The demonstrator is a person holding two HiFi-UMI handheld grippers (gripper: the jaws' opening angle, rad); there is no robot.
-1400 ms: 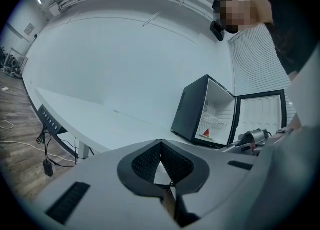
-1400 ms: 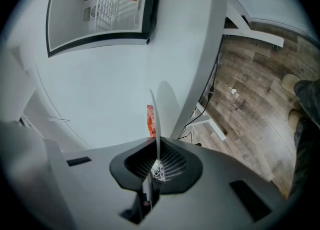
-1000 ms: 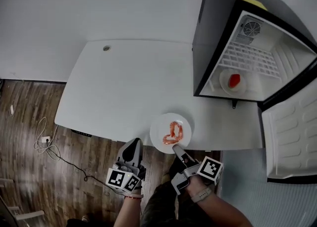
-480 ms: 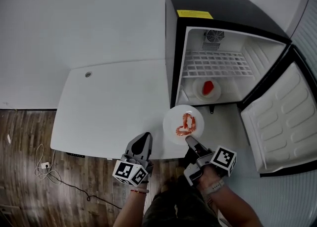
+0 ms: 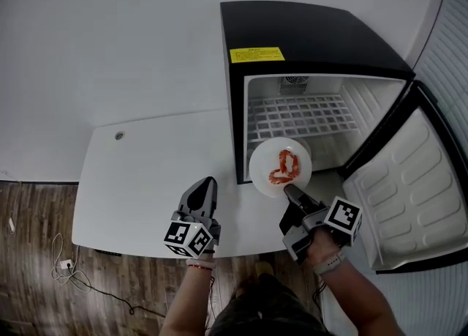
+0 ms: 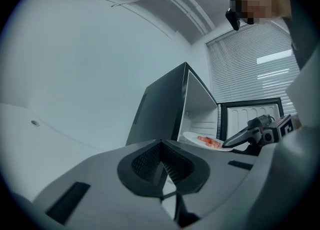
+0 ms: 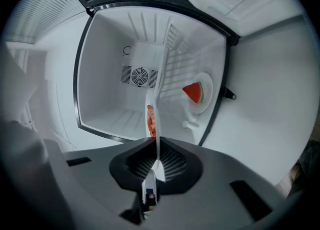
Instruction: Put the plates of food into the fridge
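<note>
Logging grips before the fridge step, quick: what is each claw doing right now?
Left claw: closed, holding nothing.
Right claw: closed on the rim of the round white plate carrying red food.

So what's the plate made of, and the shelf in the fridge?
The plate looks like smooth white ceramic with a thin rim, though it could be plastic. The fridge shelf looks like white-coated wire, because it is an open grid of thin bars.
</note>
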